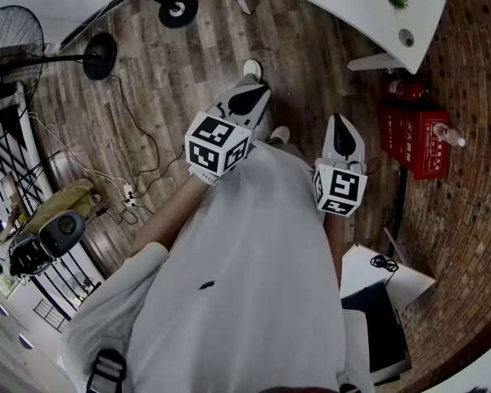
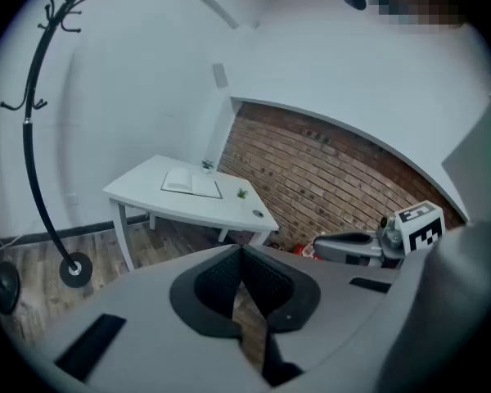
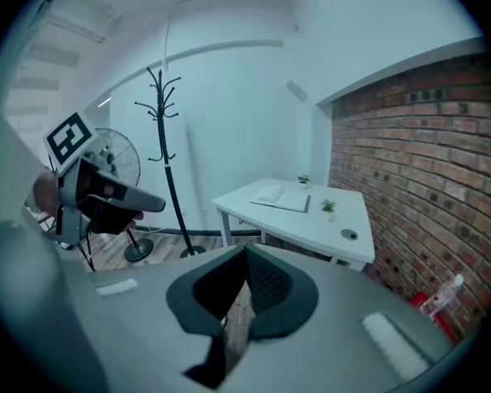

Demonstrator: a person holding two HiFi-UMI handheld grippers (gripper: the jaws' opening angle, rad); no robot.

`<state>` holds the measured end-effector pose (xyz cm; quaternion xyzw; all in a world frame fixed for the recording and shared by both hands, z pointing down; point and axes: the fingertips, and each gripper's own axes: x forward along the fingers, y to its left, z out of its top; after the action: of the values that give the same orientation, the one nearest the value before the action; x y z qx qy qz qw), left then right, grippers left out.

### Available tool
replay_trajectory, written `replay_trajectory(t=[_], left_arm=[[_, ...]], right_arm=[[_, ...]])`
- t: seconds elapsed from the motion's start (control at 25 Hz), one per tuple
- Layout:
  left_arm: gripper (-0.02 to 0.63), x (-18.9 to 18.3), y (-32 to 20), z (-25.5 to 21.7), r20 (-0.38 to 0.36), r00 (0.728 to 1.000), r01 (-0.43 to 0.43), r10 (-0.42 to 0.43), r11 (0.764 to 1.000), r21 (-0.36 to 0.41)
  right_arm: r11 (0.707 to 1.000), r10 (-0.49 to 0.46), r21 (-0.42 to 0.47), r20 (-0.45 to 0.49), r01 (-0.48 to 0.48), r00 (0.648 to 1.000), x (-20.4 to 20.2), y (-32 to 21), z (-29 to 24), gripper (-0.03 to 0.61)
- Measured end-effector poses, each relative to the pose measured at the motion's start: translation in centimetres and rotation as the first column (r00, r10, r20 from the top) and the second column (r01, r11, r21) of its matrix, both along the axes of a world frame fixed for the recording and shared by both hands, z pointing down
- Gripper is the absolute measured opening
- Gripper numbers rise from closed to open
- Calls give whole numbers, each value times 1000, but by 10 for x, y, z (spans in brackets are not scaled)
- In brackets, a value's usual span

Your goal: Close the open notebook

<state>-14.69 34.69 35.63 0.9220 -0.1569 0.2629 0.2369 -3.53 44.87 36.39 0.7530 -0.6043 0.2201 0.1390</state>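
Both shut and empty, my left tongs and right tongs sit well short of the worktop where the open notebook lies ahead, seemingly nearer the right tongs.

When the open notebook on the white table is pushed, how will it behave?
The notebook lies flat and looks thin, so it is probably light and may slide on the smooth table. Opened out, it likely flops rather than stays stiff.
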Motion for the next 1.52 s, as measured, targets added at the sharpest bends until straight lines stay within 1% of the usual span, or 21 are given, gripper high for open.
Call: replay_trajectory(t=[0.12,0.16,0.24,0.32,0.4,0.52,0.64,0.72,0.8,0.88,1.0,1.16,1.24,1.32,1.4,1.52], left_arm=[[9,-7,35,-8,51,998,-50,48,998,37],[9,-9,44,-13,54,997,-58,56,997,43],[9,-9,52,-24,44,997,-59,57,997,54],[9,-7,52,-33,28,998,-56,54,996,65],[9,-6,55,-41,14,998,-60,59,995,74],[9,-8,55,-49,-11,998,-55,56,994,97],[9,-26,38,-54,-32,999,-9,12,993,116],[9,-42,21,-55,-54,998,40,-34,994,106],[9,-58,1,-54,-70,995,76,-70,993,87],[9,-71,-19,-52,-72,994,87,-82,993,75],[9,-83,-53,-58,-101,991,94,-87,993,70],[9,-99,-90,-66,-147,986,93,-82,993,73],[9,-103,-106,-67,-162,984,80,-68,994,71],[9,-102,-118,-68,-173,984,65,-52,995,70],[9,-98,-127,-68,-176,984,50,-37,996,70],[9,-88,-137,-65,-171,985,38,-27,997,62]], right_arm=[[998,45,51,35,-46,998,2,39,-18,12],[997,52,59,32,-54,998,2,51,-24,12],[996,58,65,-2,-58,998,5,65,-35,12],[995,64,75,-25,-62,998,6,67,-42,14],[994,60,90,-16,-58,998,1,64,-47,14],[994,15,112,-4,-14,1000,-15,48,-53,14],[988,-10,156,27,6,1000,-30,24,-60,12],[982,-11,190,54,0,998,-34,5,-69,12],[979,2,205,49,-12,999,-36,-14,-78,12],[975,34,218,25,-38,999,-37,-33,-88,12],[967,48,252,5,-48,999,-41,-64,-99,12],[963,8,269,-101,20,995,-61,-103,-110,11],[962,18,274,-108,12,994,-68,-119,-113,12],[966,32,258,-114,-2,993,-70,-131,-111,12],[971,37,239,-128,-6,991,-70,-141,-109,12],[972,35,236,-128,-4,991,-64,-154,-109,13]])
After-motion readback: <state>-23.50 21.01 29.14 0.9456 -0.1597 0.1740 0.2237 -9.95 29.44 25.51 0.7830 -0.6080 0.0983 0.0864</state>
